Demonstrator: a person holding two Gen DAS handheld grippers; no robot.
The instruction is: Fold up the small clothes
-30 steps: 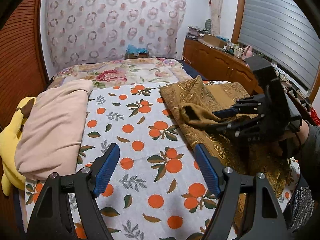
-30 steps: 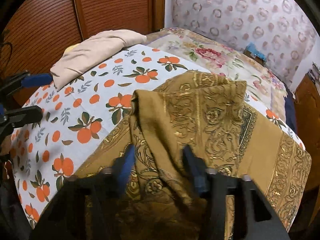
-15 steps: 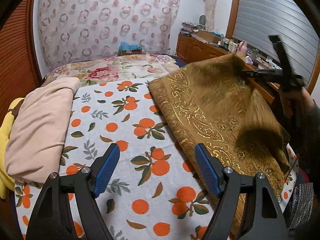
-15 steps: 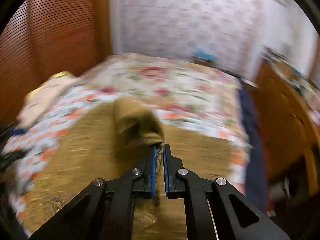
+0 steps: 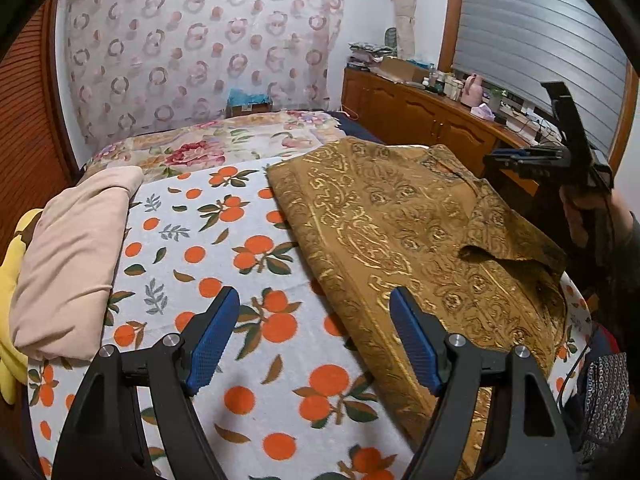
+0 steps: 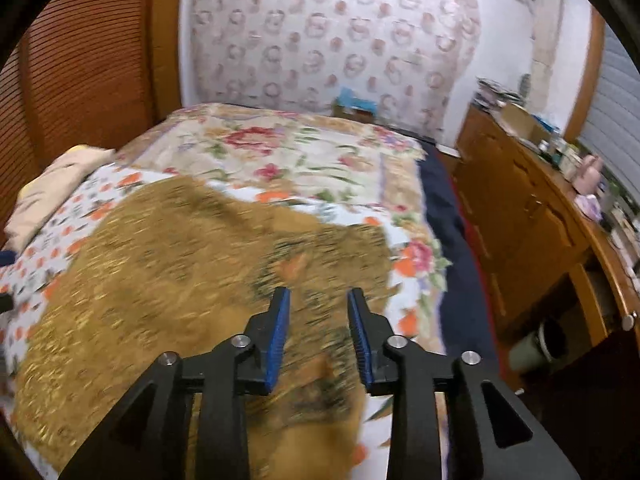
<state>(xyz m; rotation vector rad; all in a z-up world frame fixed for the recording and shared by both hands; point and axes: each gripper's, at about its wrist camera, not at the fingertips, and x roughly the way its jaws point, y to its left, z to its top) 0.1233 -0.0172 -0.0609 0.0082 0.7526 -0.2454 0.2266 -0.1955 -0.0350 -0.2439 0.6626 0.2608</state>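
Observation:
A brown garment with gold patterns (image 5: 420, 240) lies spread on the orange-print sheet (image 5: 224, 248), with a flap folded over at its right side. It also shows blurred in the right wrist view (image 6: 160, 280). My left gripper (image 5: 316, 336) is open and empty, low over the sheet at the garment's near left edge. My right gripper (image 6: 318, 332) is open and empty, raised above the garment's right part. It shows in the left wrist view (image 5: 532, 158), held up at the right of the bed.
A folded beige cloth (image 5: 76, 248) lies at the sheet's left on a yellow plush (image 5: 12, 280). A floral quilt (image 5: 208, 148) covers the far bed. A wooden cabinet (image 6: 532, 216) with clutter stands along the right. A wooden wall (image 6: 80, 80) is on the left.
My right gripper let go of the garment's flap, opened and lifted away. The garment dropped flat on the bed. My left gripper stayed open and moved slightly forward.

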